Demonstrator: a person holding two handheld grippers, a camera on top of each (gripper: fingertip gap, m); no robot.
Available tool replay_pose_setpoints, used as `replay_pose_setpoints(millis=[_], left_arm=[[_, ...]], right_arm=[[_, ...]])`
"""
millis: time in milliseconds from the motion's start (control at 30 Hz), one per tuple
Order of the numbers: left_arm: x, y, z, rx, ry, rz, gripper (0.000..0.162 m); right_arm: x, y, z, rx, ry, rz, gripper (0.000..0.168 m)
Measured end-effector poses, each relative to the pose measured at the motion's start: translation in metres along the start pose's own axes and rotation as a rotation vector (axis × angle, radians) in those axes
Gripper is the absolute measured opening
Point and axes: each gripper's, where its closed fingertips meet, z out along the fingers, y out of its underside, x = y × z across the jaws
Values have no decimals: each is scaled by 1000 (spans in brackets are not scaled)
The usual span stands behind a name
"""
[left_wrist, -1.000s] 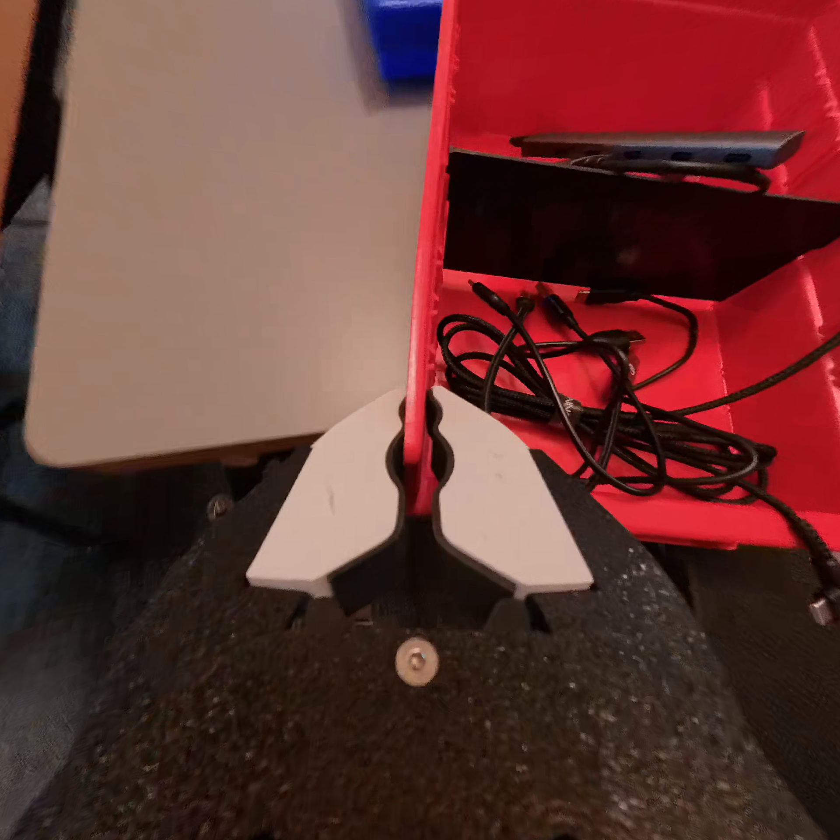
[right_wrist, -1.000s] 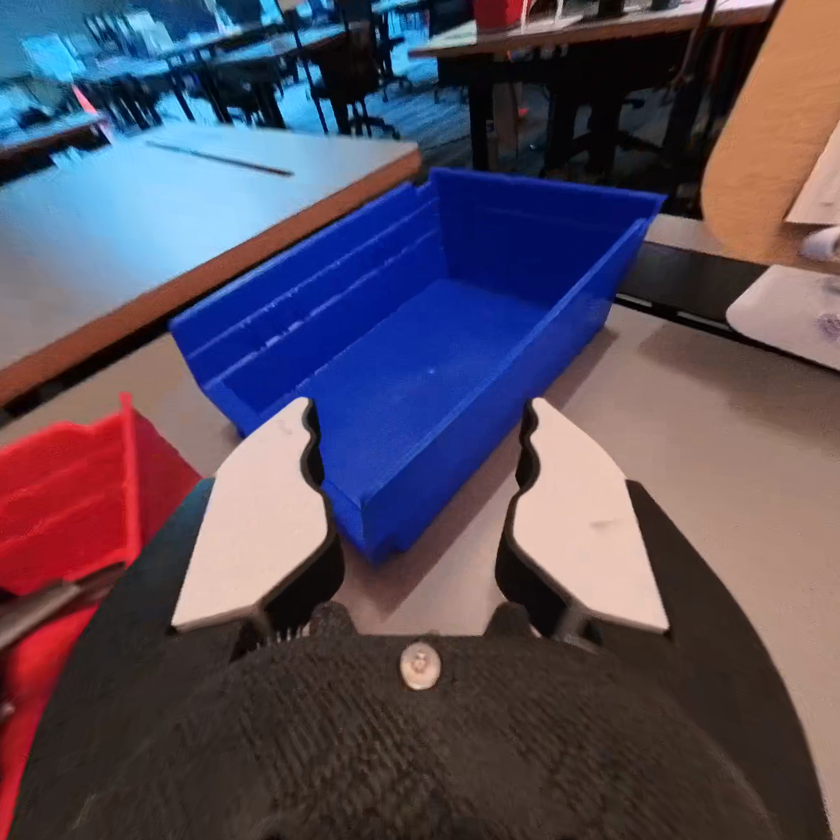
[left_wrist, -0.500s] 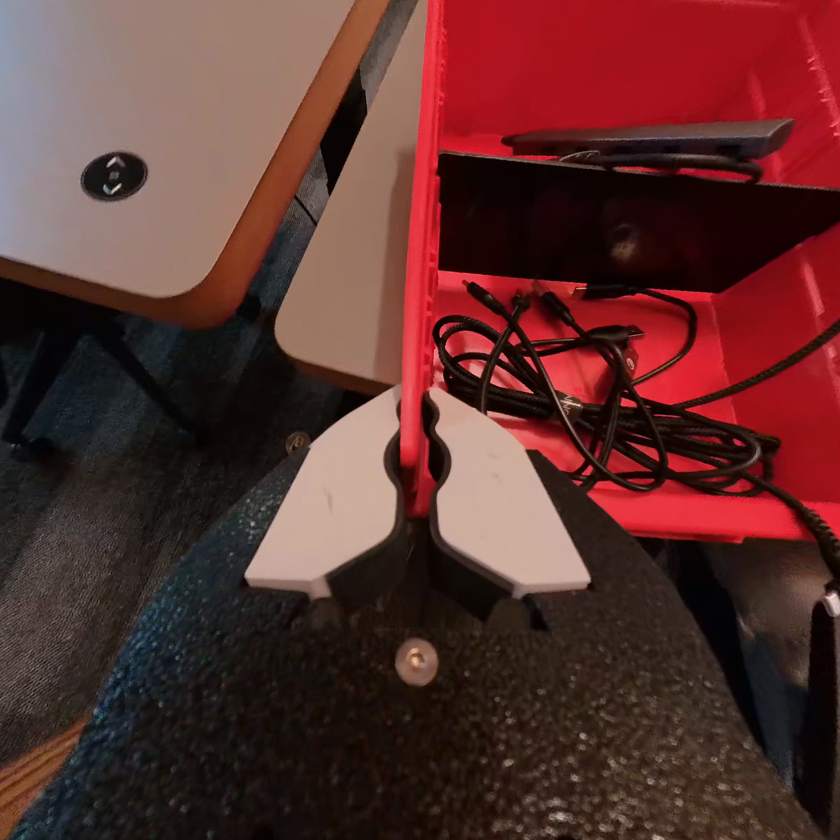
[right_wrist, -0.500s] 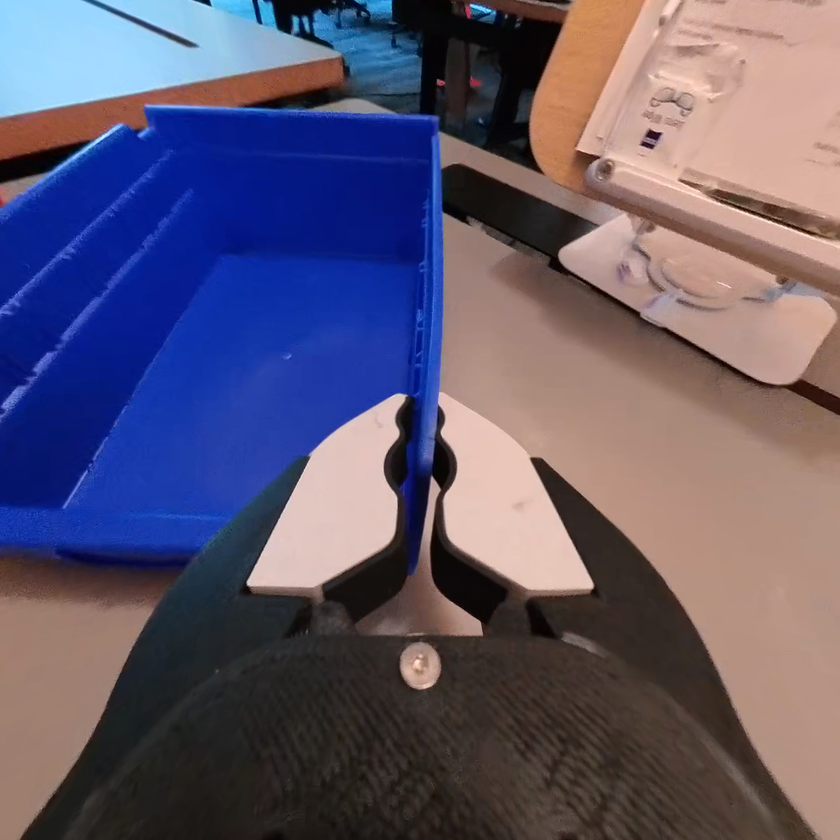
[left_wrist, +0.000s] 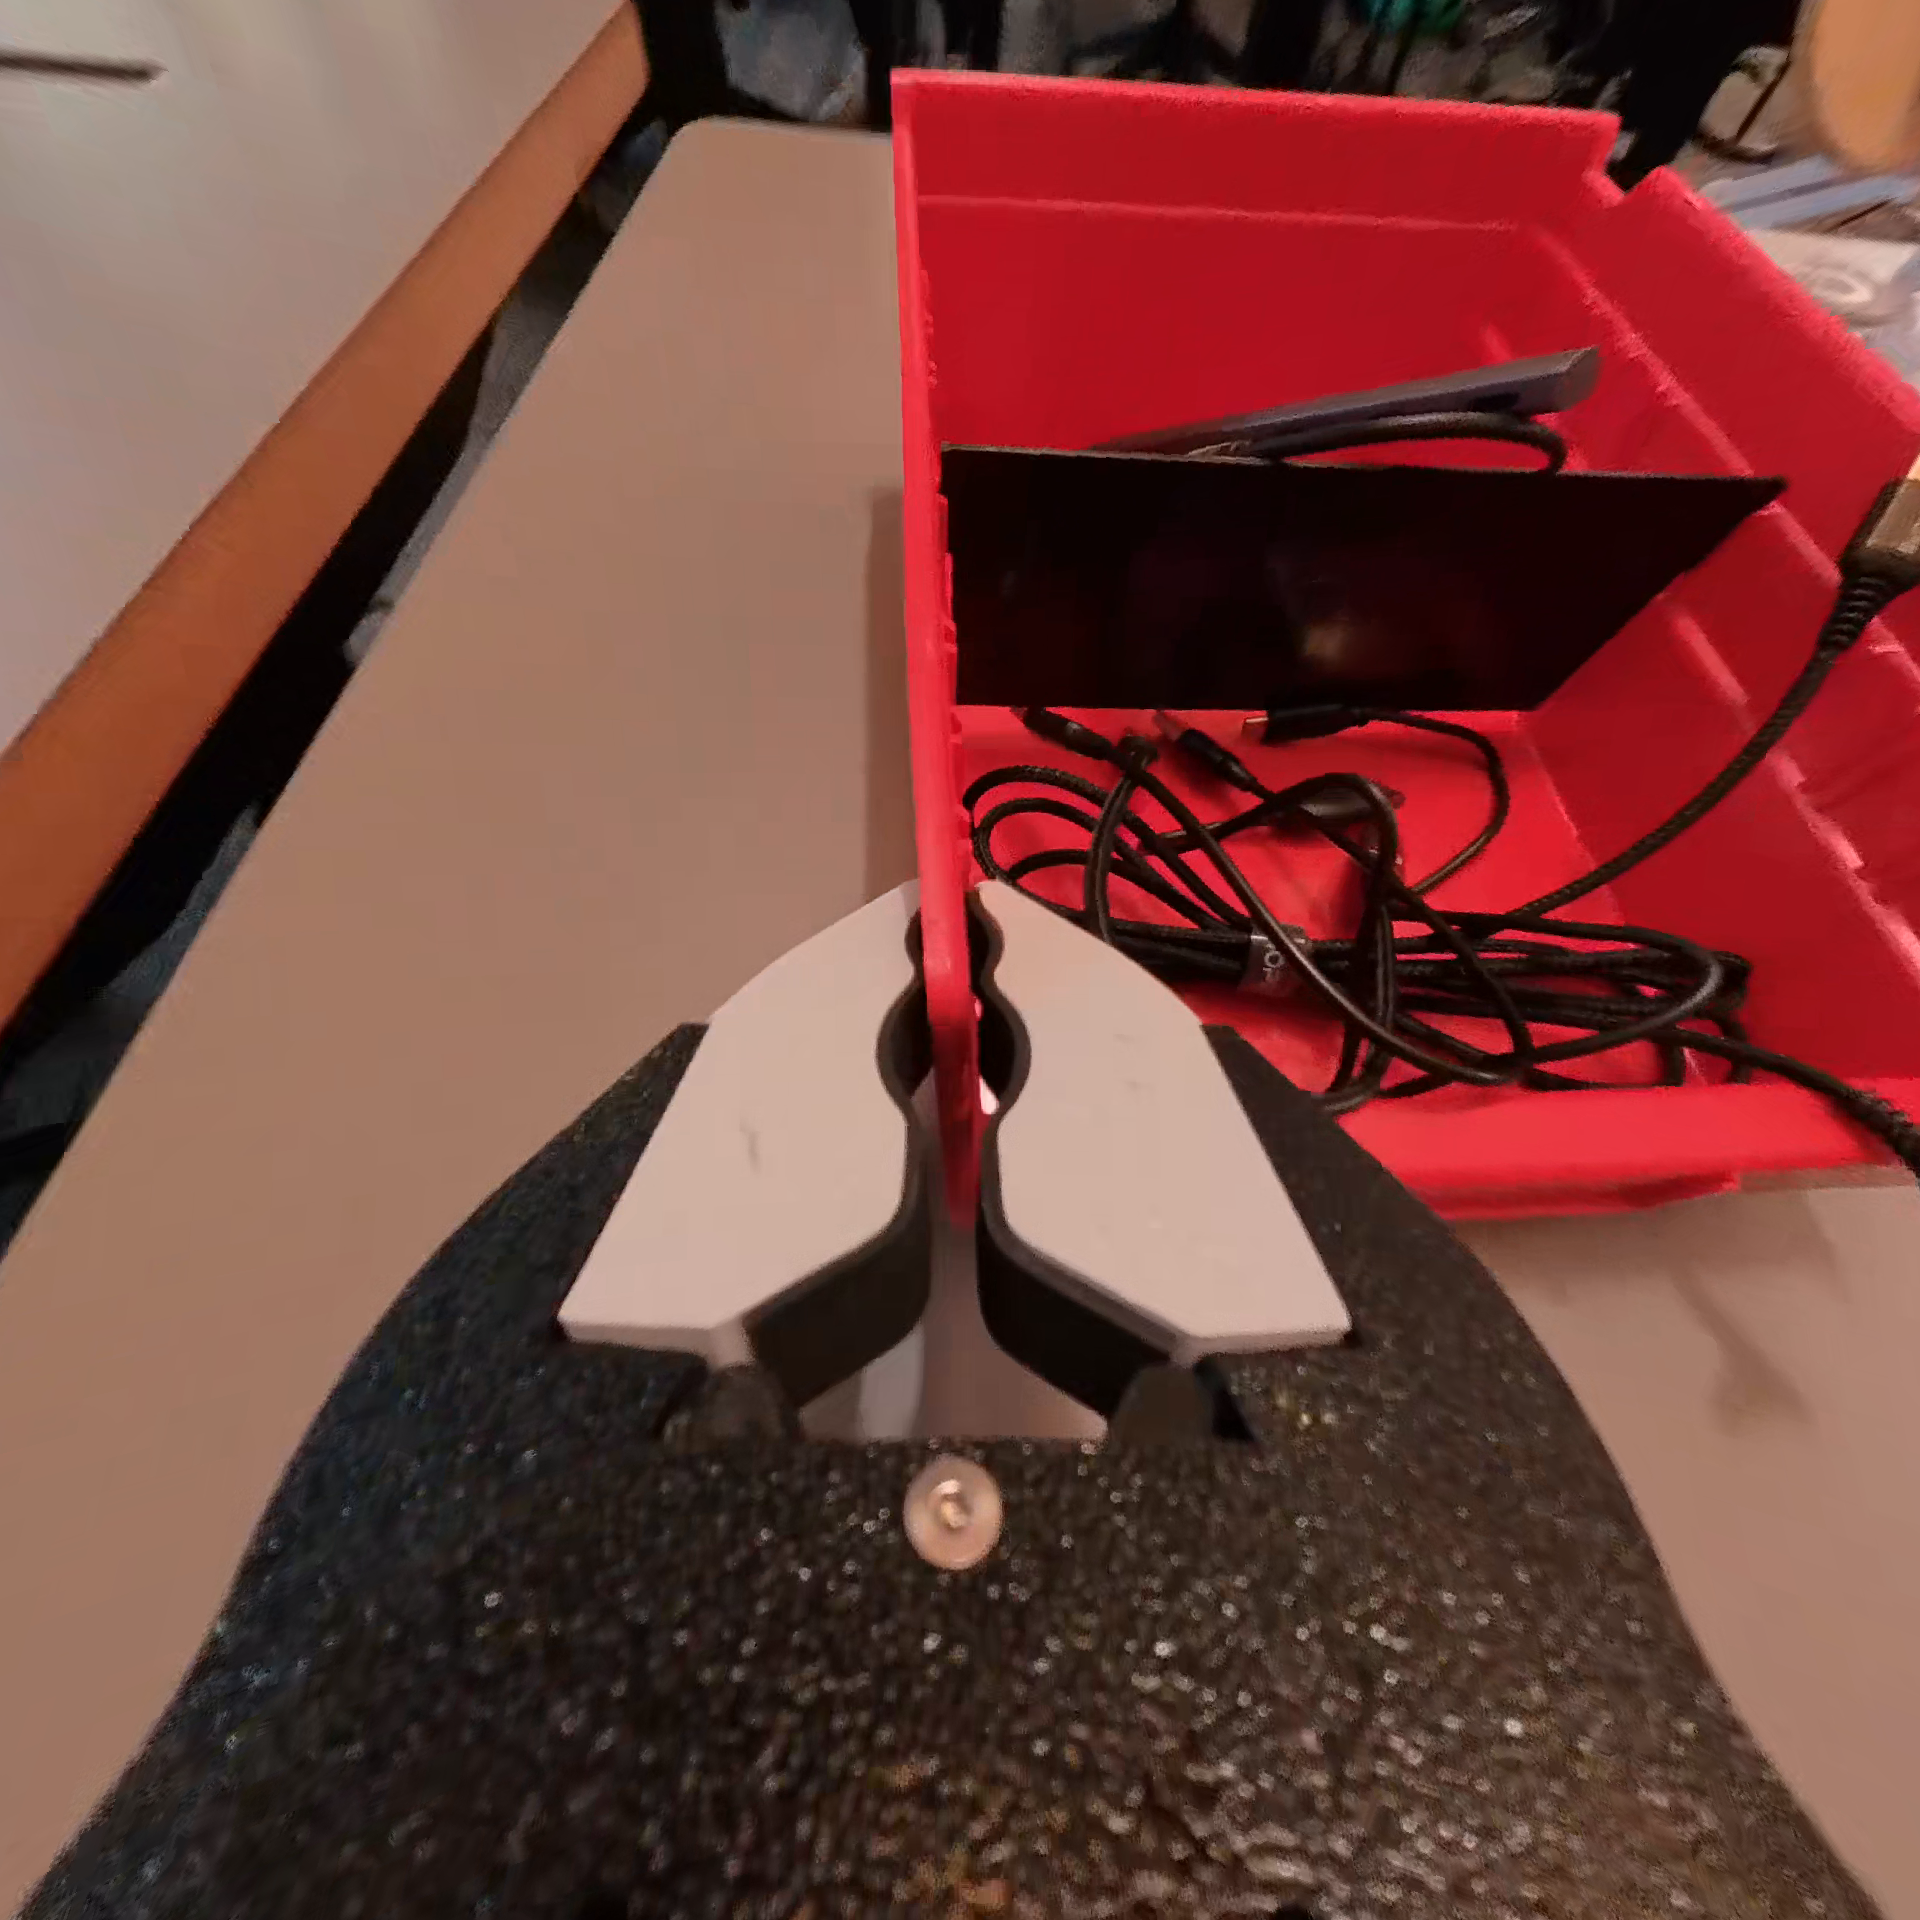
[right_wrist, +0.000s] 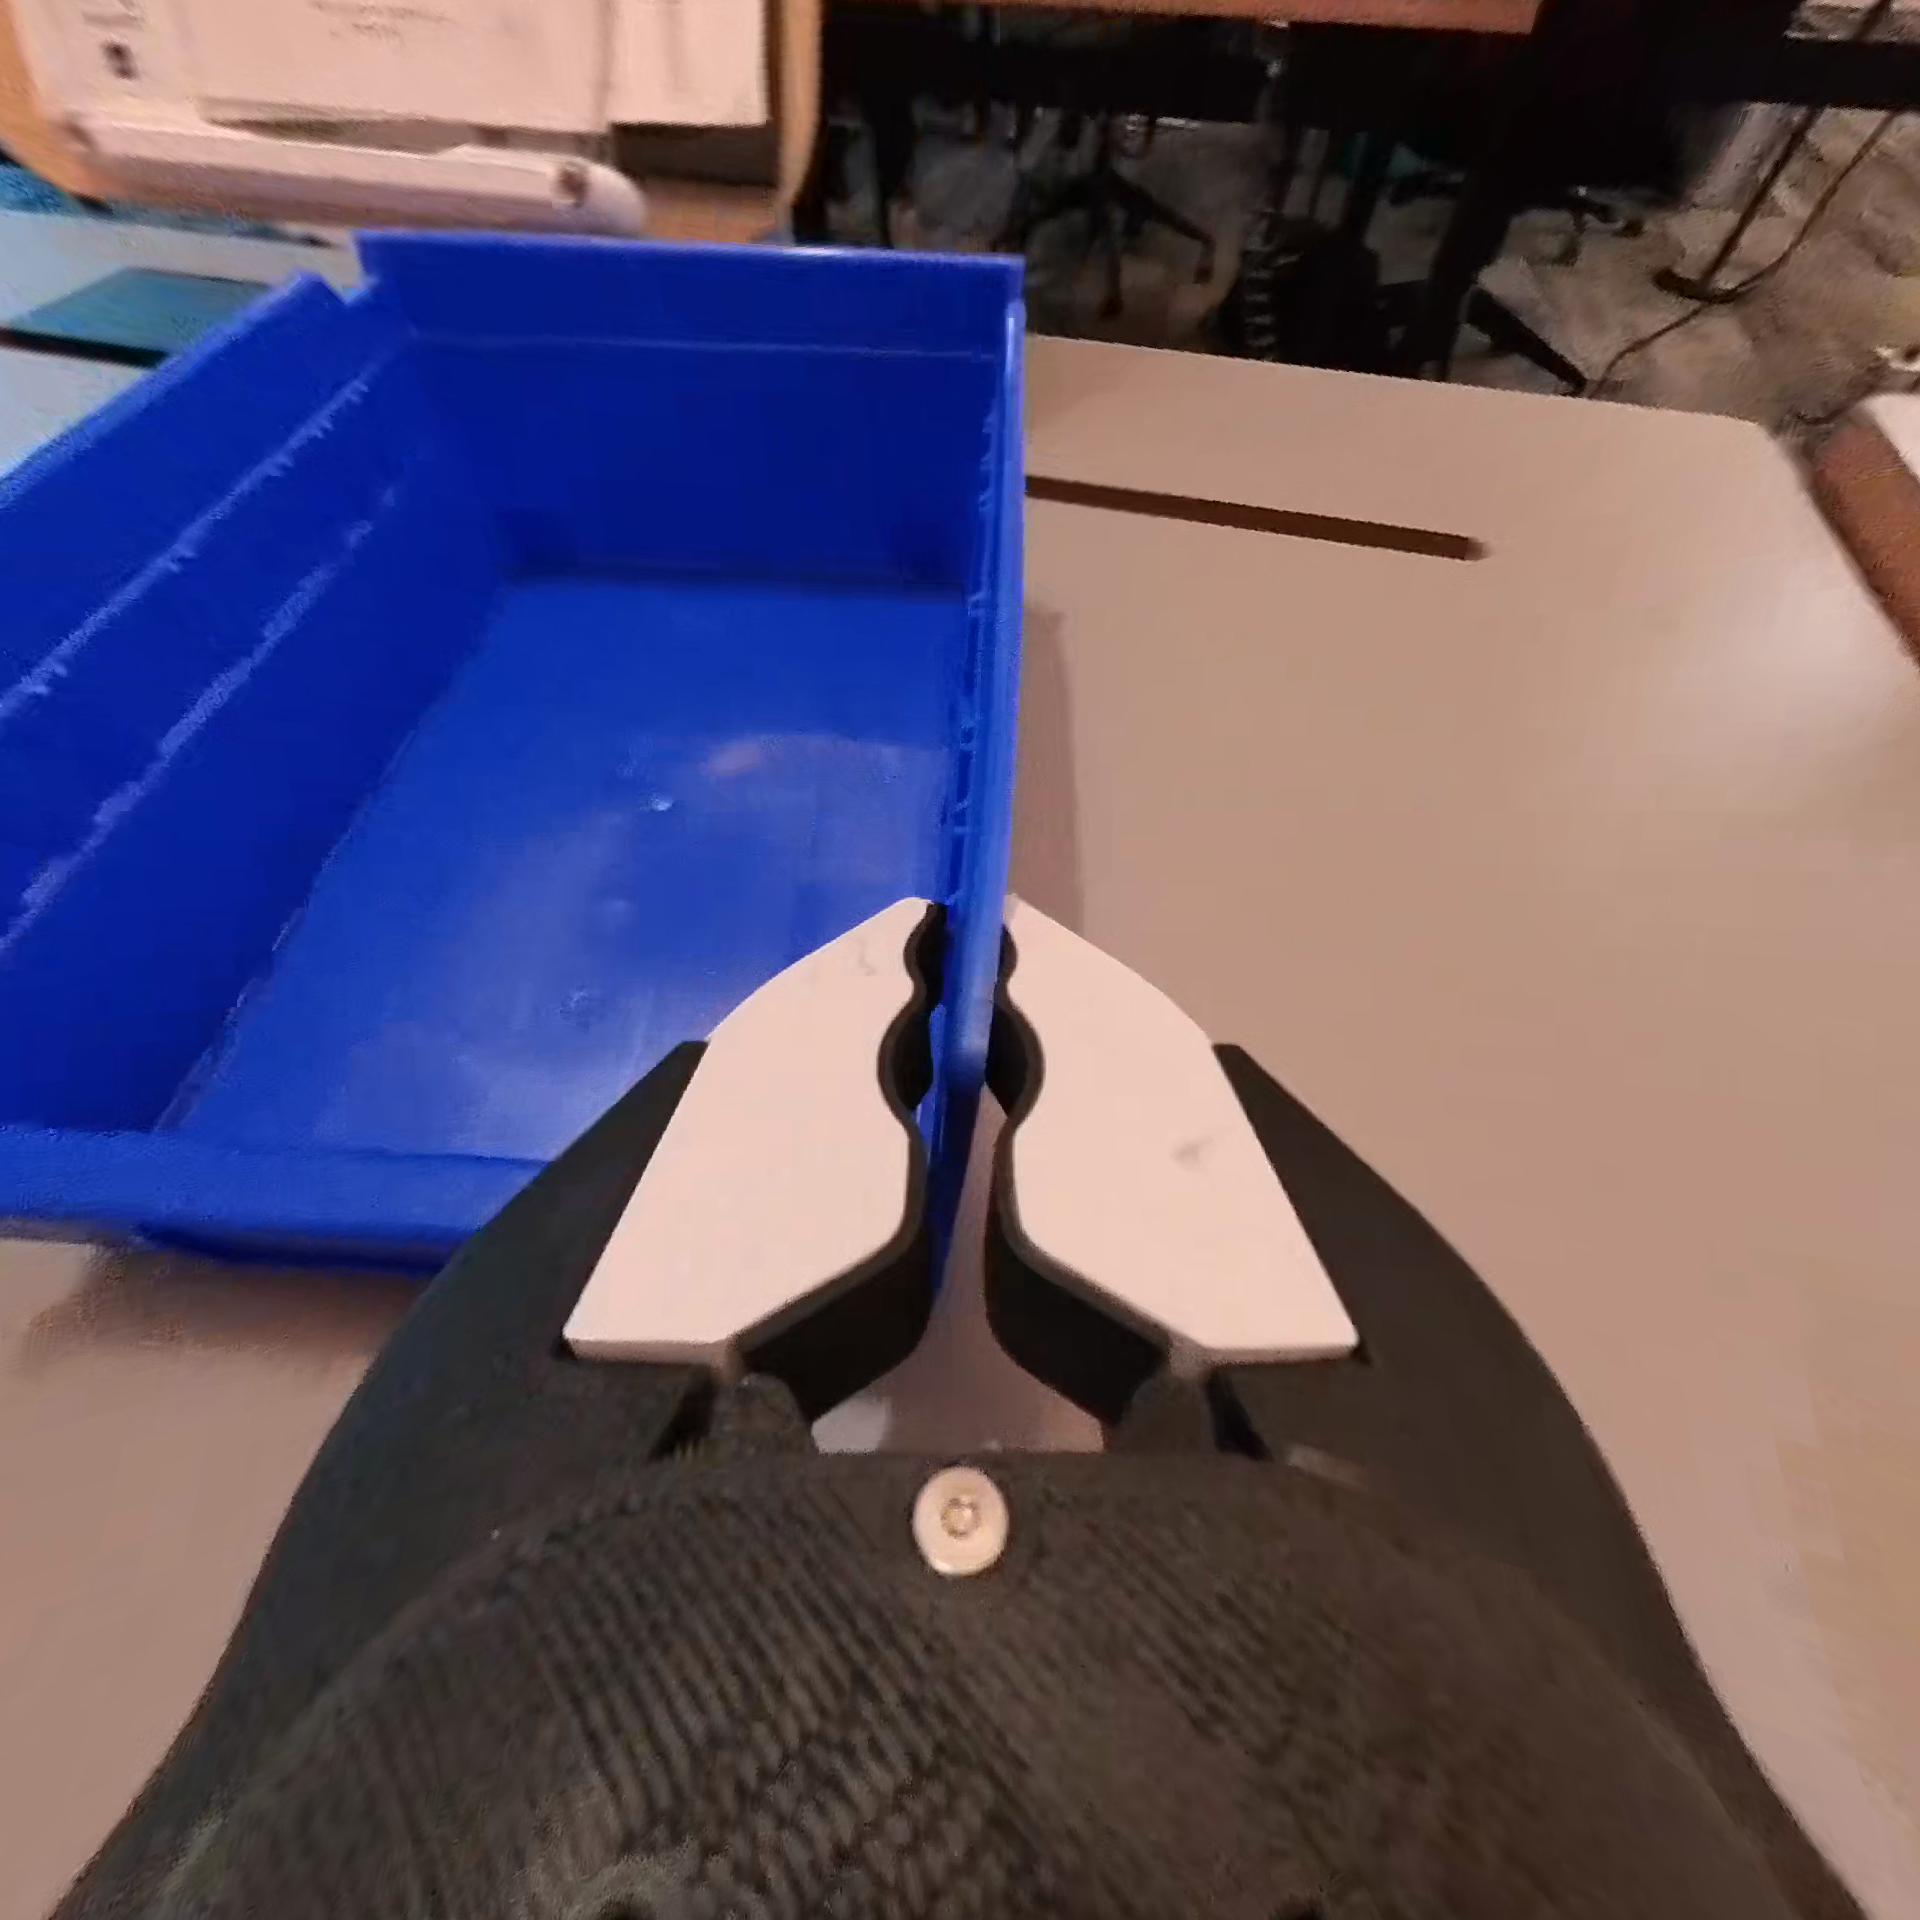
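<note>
My left gripper (left_wrist: 948, 914) is shut on the left side wall of a red plastic bin (left_wrist: 1195, 249), near its front corner. The bin rests on a grey table (left_wrist: 540, 831). A black divider panel (left_wrist: 1299, 592) splits the bin; tangled black cables (left_wrist: 1351, 914) lie in the near part and a dark grey hub (left_wrist: 1382, 400) in the far part. One braided cable hangs over the right wall. My right gripper (right_wrist: 971, 914) is shut on the right side wall of an empty blue plastic bin (right_wrist: 623, 727), which sits on a grey table (right_wrist: 1455, 831).
A second table with a wooden edge (left_wrist: 260, 343) stands to the left of the red bin's table, across a gap. A narrow slot (right_wrist: 1247, 514) cuts the tabletop right of the blue bin. White equipment (right_wrist: 343, 156) sits behind it. Chairs and table legs (right_wrist: 1299, 187) stand beyond. Tip to tip, the grippers are about 70 centimetres apart.
My right gripper closed on the blue bin's right wall and swung with it. My left gripper kept its hold on the red bin, which moved from over the table's edge onto the tabletop.
</note>
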Motion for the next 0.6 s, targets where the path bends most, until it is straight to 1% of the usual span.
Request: replay_pose_setpoints(millis=[100, 200, 300, 400, 433, 467, 500, 533, 600], left_arm=[[27, -19, 39, 6, 26, 27, 3], [49, -32, 65, -5, 35, 42, 3], [64, -40, 81, -10, 34, 45, 3], [71, -42, 86, -9, 24, 54, 3], [72, -42, 86, -14, 25, 81, 4], [72, -42, 85, -28, 28, 128, 10], [69, -44, 82, -42, 11, 183, 25], [63, -51, 76, -34, -30, 242, 36], [61, -80, 59, 54, -84, 387, 43]], right_arm=[[42, 0, 1, -8, 106, -18, 6], [71, -1, 6, -12, 161, -5, 5], [89, -4, 13, -12, 190, 7, 6], [91, -6, 16, 0, 178, 3, 7], [89, -7, 15, 11, 160, 8, 10], [82, -8, 13, 25, 120, 25, 22], [75, -10, 10, 42, 81, 42, 36], [71, -14, 5, 71, 69, 53, 45], [68, -33, -7, 139, 76, 35, 55]])
